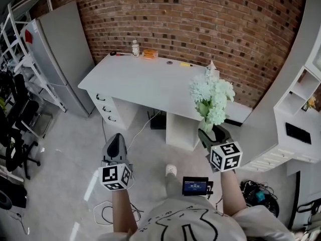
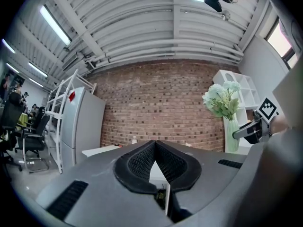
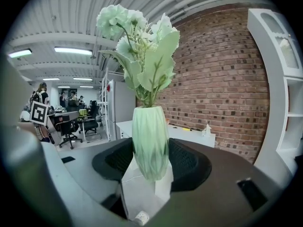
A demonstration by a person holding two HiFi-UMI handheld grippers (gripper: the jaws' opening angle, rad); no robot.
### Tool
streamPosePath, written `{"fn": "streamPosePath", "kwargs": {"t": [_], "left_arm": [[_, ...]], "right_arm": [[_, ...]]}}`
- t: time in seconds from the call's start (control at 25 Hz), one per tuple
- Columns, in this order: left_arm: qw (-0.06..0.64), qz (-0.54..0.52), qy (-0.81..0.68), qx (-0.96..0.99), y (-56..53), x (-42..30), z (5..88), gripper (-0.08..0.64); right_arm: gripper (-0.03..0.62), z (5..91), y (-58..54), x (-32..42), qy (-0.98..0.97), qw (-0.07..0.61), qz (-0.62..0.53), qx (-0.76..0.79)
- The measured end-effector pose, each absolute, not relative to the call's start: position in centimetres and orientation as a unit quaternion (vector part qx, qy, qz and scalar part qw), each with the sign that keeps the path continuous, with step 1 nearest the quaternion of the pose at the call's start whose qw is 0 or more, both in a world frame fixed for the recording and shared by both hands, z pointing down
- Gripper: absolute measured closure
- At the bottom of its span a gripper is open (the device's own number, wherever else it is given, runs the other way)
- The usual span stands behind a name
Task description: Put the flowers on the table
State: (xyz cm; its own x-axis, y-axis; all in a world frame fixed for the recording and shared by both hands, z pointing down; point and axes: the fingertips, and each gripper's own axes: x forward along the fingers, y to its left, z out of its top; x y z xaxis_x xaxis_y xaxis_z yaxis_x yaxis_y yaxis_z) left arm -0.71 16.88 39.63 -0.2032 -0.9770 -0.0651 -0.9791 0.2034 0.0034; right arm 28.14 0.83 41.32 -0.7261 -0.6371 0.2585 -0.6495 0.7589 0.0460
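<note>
Task is only getting started. The right gripper is holding the vase w/ the flowers up in the air over the floor, well apart from the surface. Its jaws are pressing on the vase's lower body, spread just as wide as the vase.

Left to do, prob.: carrying it over, setting it upright, letting go.

The left gripper is hanging idle, jaws meeting tip to tip, nothing btw them.

Vase is looking glossy, pale green and faceted, narrowing toward the base, so prob. slippery. Flowers are showing fluffy whitish-green heads w/ broad leaves. Pads are black mesh; surface is white, smooth, flat.
</note>
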Motion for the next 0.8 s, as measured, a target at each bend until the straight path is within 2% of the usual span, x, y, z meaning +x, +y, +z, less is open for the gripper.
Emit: {"fn": "streamPosePath", "kwargs": {"t": [0.8], "left_arm": [[0.026,0.026,0.785,-0.618,4.8,-11.1,39.1,0.548]], "right_arm": [[0.359,41.2,-12.4,17.6,-0.932,0.128,0.029,0.338]]}}
